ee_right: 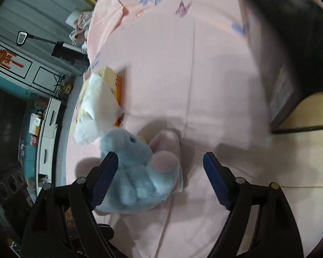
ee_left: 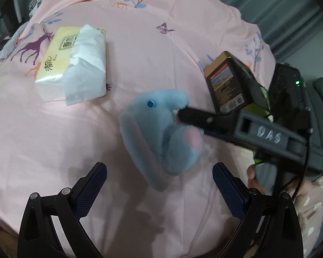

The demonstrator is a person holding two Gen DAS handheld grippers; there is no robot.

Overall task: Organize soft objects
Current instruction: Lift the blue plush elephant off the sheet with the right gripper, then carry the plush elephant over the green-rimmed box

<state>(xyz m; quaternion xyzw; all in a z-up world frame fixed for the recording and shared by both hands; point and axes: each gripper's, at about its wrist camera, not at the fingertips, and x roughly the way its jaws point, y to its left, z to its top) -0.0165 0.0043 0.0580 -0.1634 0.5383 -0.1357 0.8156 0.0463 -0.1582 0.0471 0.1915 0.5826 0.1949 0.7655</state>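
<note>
Currently right tool (ee_right: 160,169) spread wide, blue plush toy (ee_right: 137,172) against its left finger, not pinched. Left tool (ee_left: 159,182) also spread, empty, plush just beyond it on pink bedsheet (ee_left: 161,64). Tissue pack (ee_left: 73,64) far left, dark box (ee_left: 228,86) right.

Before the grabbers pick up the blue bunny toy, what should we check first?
1. Right gripper open: ok.
2. Left gripper open: ok.
3. Blue plush toy between the right gripper's fingers: ok, though off-centre, close to one finger.
4. Toy gripped: not ok, the pads are not squeezing it.
5. Tissue pack clear of the toy: ok in the left view.
6. Dark box out of the way: cannot tell; it sits close to the right gripper.
</note>
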